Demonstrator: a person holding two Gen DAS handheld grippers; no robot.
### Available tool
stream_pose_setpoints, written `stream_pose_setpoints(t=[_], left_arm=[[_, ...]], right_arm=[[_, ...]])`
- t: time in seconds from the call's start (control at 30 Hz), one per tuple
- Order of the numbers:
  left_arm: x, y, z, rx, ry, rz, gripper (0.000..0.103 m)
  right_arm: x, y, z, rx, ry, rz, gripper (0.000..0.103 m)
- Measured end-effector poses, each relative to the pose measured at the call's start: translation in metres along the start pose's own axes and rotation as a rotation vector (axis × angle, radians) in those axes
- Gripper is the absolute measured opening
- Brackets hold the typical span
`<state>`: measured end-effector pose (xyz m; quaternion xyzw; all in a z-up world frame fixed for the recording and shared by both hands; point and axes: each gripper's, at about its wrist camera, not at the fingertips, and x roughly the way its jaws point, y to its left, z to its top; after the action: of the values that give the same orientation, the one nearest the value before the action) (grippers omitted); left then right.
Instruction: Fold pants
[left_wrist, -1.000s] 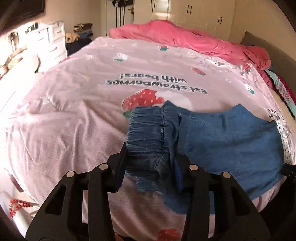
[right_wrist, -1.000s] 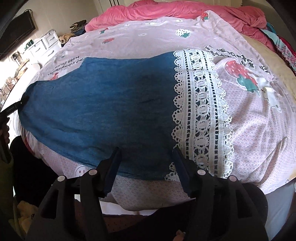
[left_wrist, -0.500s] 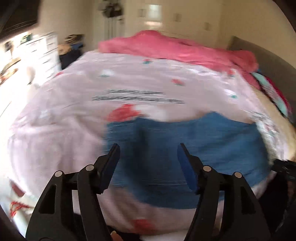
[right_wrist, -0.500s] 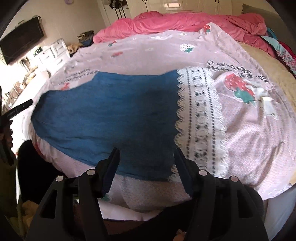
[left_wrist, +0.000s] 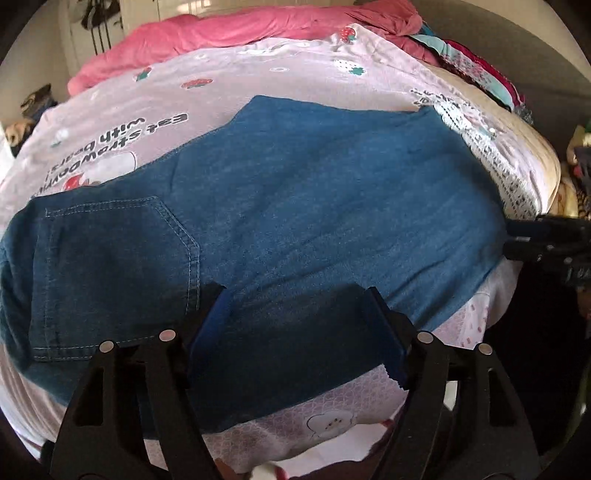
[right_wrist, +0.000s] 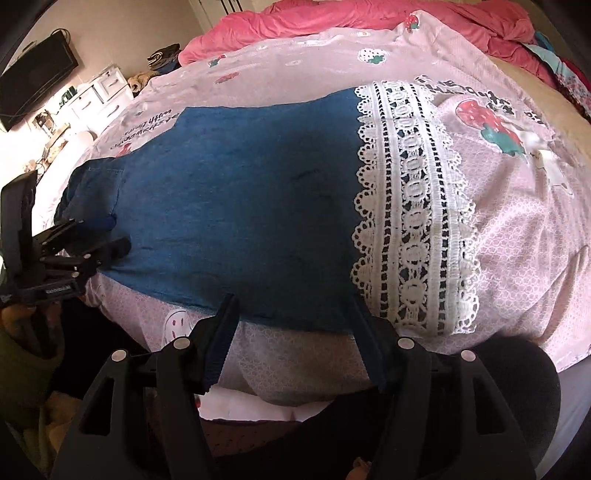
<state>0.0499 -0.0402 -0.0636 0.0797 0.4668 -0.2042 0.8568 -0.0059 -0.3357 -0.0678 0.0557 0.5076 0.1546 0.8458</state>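
Observation:
The blue denim pants (left_wrist: 295, 206) lie flat across the pink bedspread, folded lengthwise, with a stitched back pocket (left_wrist: 110, 266) at the left end and a white lace hem (right_wrist: 410, 206) at the right end. My left gripper (left_wrist: 295, 321) is open and empty, its jaws spread just above the pants' near edge beside the pocket. My right gripper (right_wrist: 295, 325) is open and empty, at the pants' near edge close to the lace hem. The left gripper also shows at the left of the right wrist view (right_wrist: 96, 236).
The pink strawberry-print bedspread (left_wrist: 258, 81) covers the bed. A crumpled pink blanket (left_wrist: 229, 33) lies at the far side. White drawers (right_wrist: 99, 96) and a wall TV (right_wrist: 33, 77) stand to the left. The bed's near edge runs just under both grippers.
My left gripper let go of the bunched waistband, opened, and moved right along the pants, which now lie flat. My right gripper stayed open near the lace hem.

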Motion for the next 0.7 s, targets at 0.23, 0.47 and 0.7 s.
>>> stream_pose_setpoints(t=[0.23,0.47,0.7], left_arm=[[-0.026,0.014,0.036,-0.030,-0.091,-0.033,0.068],[-0.010,0.021,0.096,-0.015,-0.132,-0.041,0.068],[0.041,0.040,0.140,-0.012,-0.052,-0.065,0.068]], right_arm=[[-0.030,0.000,0.013,-0.003,-0.126,0.045,0.062],[-0.042,-0.044,0.056,0.110,-0.199,-0.022,0.062],[-0.021,-0.074,0.105,0.183,-0.205,-0.001,0.062]])
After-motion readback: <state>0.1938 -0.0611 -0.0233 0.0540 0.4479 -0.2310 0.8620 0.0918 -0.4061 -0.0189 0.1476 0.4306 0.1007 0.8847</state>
